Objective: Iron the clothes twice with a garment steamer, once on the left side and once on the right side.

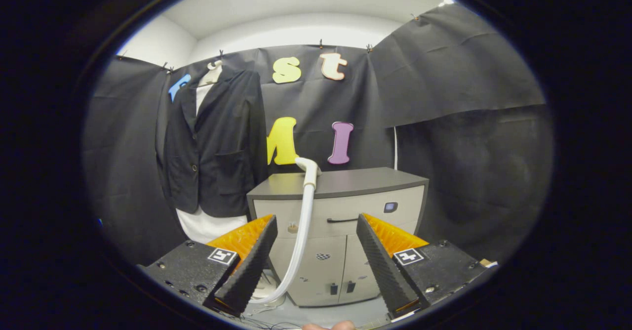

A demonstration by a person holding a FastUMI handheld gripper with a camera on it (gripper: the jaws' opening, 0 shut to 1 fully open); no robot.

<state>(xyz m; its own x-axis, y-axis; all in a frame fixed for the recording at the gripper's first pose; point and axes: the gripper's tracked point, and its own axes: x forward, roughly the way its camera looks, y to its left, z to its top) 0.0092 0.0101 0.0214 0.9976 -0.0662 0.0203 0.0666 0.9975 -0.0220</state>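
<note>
A black jacket [217,142] over a white shirt [210,224] hangs on the booth wall, beyond and to the left of my fingers. The white garment steamer head [309,168] rests on the front edge of a grey cabinet top [345,182], its white hose [302,236] curving down between my fingers toward the floor. My gripper [316,231] is open, with the black ridged fingers [249,266] spread wide and nothing held. The steamer head lies well ahead of the fingertips.
The grey cabinet [340,251] has a drawer with a dark handle [341,220] and two lower doors. Black cloth walls close the booth on all sides. A fingertip [328,326] of a person shows below the gripper.
</note>
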